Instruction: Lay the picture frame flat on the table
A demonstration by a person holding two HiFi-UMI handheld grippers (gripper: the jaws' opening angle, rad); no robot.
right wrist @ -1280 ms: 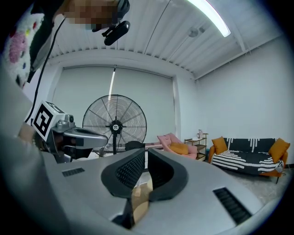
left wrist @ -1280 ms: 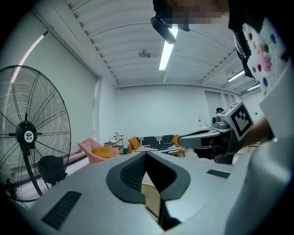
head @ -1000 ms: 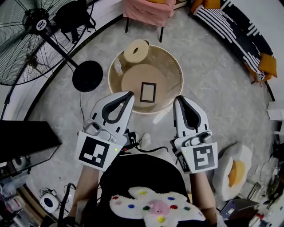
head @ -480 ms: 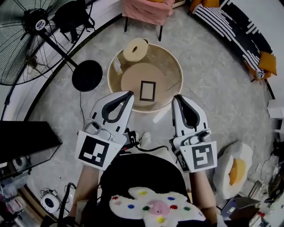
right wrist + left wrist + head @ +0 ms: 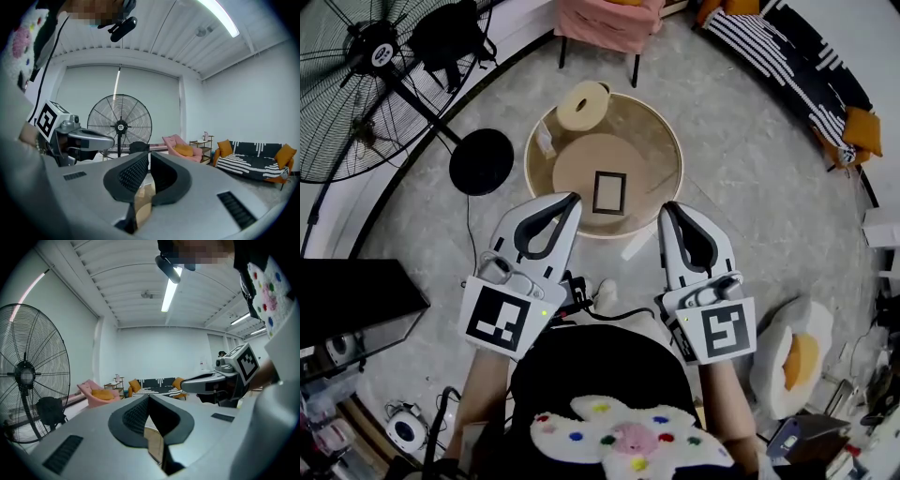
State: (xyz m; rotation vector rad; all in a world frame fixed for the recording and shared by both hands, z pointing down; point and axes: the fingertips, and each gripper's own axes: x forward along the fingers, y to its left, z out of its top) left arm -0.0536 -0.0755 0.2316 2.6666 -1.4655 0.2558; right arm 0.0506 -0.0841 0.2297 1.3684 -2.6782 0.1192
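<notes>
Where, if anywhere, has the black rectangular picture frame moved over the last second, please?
No: the black rectangular picture frame keeps its spot against the round tan table's rim; only the whole view drifted slightly.

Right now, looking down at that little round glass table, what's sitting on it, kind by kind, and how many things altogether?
picture frame, lying flat: 1
cream roll, at the far rim: 1
small white object, too small to identify: 1
Total: 3
</notes>
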